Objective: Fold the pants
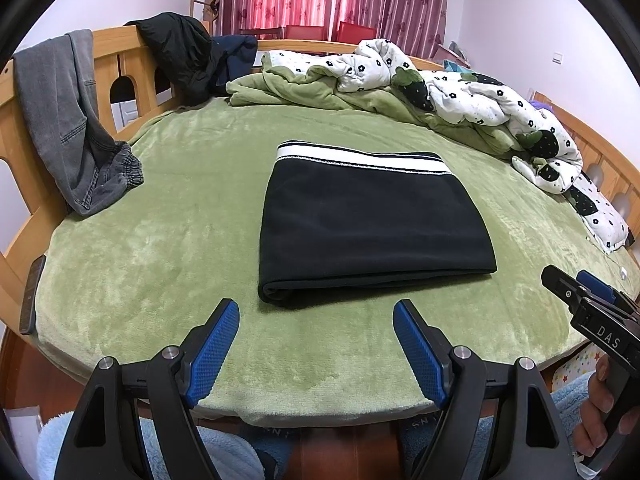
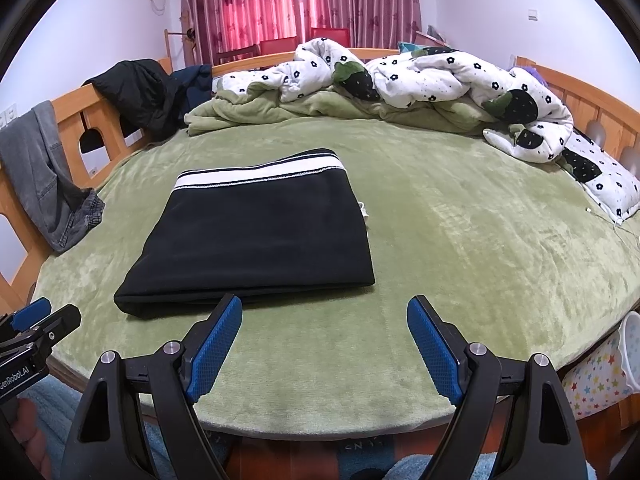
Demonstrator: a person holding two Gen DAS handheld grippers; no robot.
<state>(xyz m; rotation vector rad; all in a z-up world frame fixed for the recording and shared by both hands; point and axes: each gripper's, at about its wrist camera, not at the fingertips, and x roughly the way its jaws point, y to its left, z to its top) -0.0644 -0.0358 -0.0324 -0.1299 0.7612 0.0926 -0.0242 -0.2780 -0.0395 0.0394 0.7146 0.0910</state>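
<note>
Folded black pants (image 1: 372,220) lie mid-bed on the green blanket (image 1: 180,248), soft, light, likely floppy, best pinched at the thick near fold, while left gripper (image 1: 316,344) and right gripper (image 2: 324,344) hover wide and empty.

pants (image 1: 372,224): matt black knit cloth, smooth white waistband
bed cover (image 1: 160,248): plush green fleece, soft sheen
bed frame (image 1: 120,60): smooth varnished wood
jeans (image 1: 60,112): grey denim, coarse
quilt (image 2: 440,76): printed white cotton, green fleece lining
left tongs (image 1: 316,344): matt black plastic, blue dimpled rubber pads (image 1: 214,350), metal pins
curtains (image 2: 296,0): thin pink cloth
</note>
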